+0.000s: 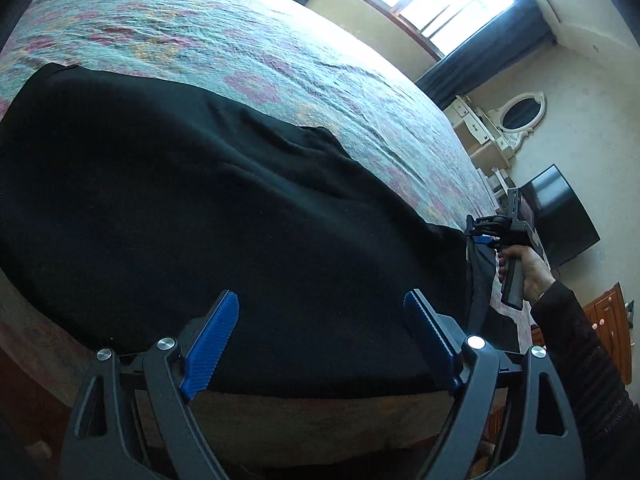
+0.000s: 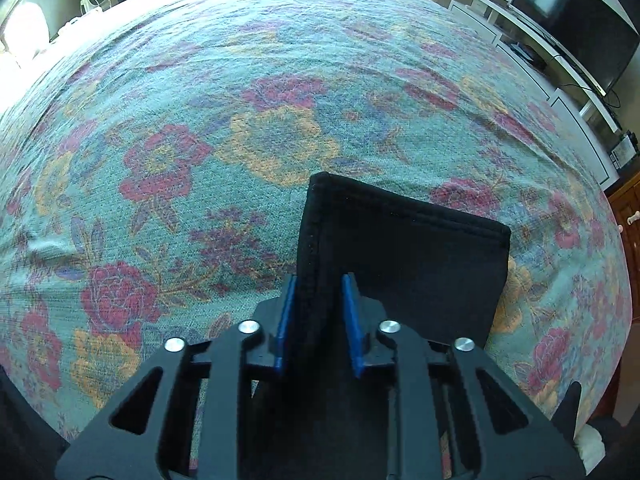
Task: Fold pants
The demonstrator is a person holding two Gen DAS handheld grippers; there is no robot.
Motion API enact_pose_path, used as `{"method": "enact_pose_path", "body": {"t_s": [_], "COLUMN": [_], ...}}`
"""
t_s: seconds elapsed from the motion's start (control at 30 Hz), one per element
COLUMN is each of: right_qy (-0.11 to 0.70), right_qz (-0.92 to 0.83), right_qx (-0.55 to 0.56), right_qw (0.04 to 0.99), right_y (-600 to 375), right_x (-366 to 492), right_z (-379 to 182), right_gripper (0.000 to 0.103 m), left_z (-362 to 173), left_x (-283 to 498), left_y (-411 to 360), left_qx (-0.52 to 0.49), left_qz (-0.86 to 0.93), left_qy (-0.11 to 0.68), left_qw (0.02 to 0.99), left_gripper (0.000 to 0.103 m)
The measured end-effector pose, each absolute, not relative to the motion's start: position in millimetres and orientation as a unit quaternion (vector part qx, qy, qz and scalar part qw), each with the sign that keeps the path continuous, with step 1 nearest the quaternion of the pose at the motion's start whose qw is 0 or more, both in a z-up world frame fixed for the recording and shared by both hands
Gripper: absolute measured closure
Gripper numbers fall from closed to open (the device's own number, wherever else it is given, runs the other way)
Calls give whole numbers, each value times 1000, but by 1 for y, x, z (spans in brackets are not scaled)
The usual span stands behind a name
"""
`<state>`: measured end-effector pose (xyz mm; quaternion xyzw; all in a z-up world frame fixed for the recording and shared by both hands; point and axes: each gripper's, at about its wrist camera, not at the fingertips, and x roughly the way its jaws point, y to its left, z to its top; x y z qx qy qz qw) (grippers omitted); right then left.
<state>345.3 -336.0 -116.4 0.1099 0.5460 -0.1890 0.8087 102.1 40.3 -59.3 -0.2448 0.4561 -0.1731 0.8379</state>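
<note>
A floral bedspread [image 2: 200, 128] covers the bed; black pants [image 1: 200, 208] lie spread across its near side. At six o'clock, the left gripper [image 1: 320, 344] hangs released above them. The right gripper [image 2: 318, 320], at three o'clock in the left view, clenches a pant hem.

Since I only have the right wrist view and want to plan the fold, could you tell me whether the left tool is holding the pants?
Observer: No, the left tool is open above the black pants, with nothing between its pads.
Operator: Thank you. How does the rest of the garment lie?
Observer: It lies spread across the bedspread, with a few wrinkles near its far edge.
Operator: And where does my right tool sit along it?
Observer: The right tool is at the garment's right-hand end, with fabric hanging below it.
</note>
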Motion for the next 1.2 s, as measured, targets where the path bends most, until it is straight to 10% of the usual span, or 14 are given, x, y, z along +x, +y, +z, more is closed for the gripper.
{"method": "enact_pose_path", "body": {"t_s": [0.57, 1.2], "right_qy": [312, 253], "right_qz": [-138, -91], "right_qx": [435, 540], "right_qw": [833, 797], "right_y": [-479, -503], "right_x": [47, 12], "right_z": [-76, -107], "right_gripper": [94, 94], "left_z": [-58, -85], "left_x": [66, 71], "left_y": [-76, -140], "left_qx": [-247, -408], "left_qz": [-277, -204], "left_qy": [479, 471], "left_qw": [795, 755], "left_gripper": [19, 18]}}
